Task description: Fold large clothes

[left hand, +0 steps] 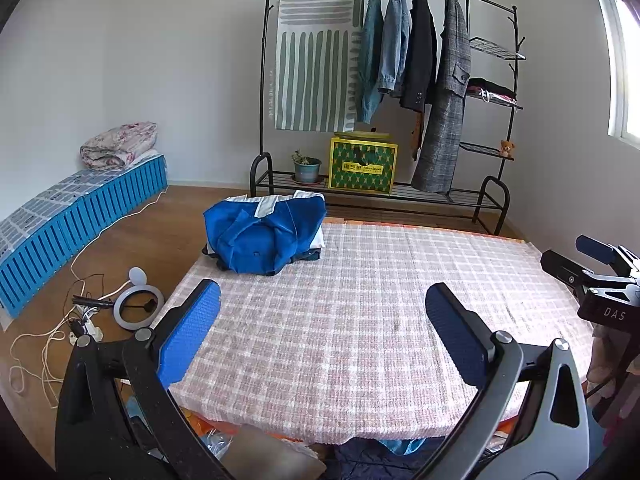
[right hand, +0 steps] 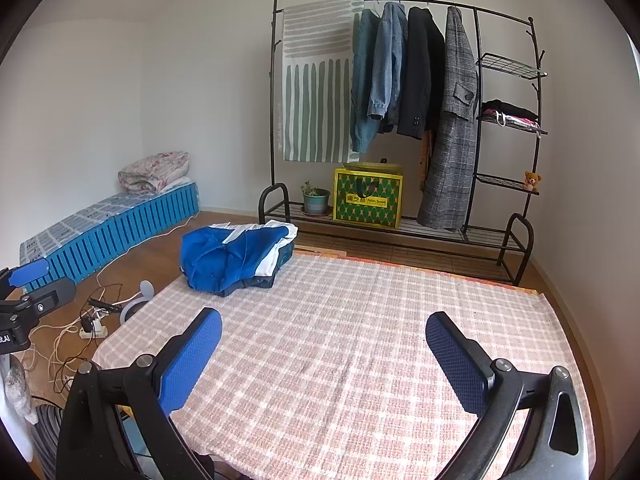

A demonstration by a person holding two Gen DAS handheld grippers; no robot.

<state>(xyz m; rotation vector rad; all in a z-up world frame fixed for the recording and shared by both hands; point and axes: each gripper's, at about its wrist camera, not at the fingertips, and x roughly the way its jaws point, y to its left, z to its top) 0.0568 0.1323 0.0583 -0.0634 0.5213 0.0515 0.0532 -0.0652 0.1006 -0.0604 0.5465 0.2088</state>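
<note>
Hovering above the checked worktop [left hand: 360, 320], the left gripper [left hand: 322, 320] and right gripper [right hand: 324, 344] are seen with fingers spread, nothing held. A folded blue garment [left hand: 264, 236] is stacked at the worktop's far-left corner.

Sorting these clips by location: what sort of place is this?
Probably a home bedroom or spare room: a clothes rack hung with coats, a rolled quilt by the wall, and a table with a checked cloth.

Home bedroom: clothes rack [left hand: 384, 80], bedding [left hand: 118, 146].
</note>
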